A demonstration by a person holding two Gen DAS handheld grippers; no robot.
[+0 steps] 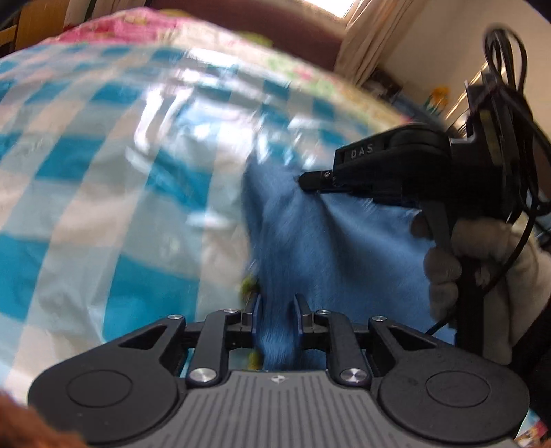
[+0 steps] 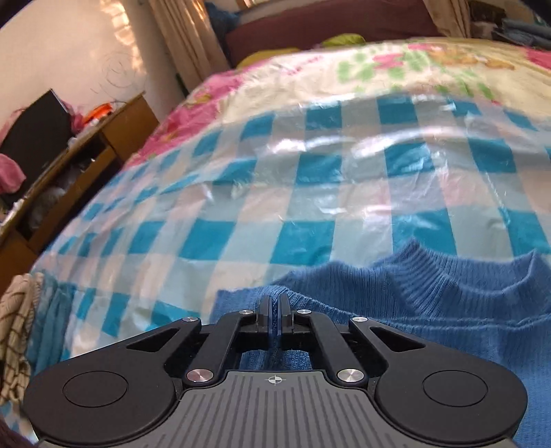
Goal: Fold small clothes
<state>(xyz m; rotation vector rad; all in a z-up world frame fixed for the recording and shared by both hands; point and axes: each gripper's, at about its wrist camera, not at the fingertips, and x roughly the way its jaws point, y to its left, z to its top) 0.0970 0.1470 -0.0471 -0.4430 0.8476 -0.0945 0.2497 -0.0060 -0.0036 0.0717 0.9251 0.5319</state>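
A blue knitted sweater (image 2: 447, 303) lies on a bed covered with a blue and white checked plastic sheet (image 2: 275, 206). My right gripper (image 2: 274, 301) is shut on the sweater's edge, left of the ribbed collar (image 2: 465, 275). In the left wrist view my left gripper (image 1: 277, 303) is shut on a bunched fold of the sweater (image 1: 310, 241), lifted off the sheet (image 1: 103, 172). The right gripper (image 1: 308, 180) shows there too, pinching the cloth, held by a gloved hand (image 1: 482, 262).
A floral bedspread (image 2: 378, 69) lies beyond the checked sheet, with a dark headboard (image 2: 327, 20) behind. A wooden desk (image 2: 86, 144) with clutter stands left of the bed. A checked cloth (image 2: 17, 331) hangs at the bed's left edge.
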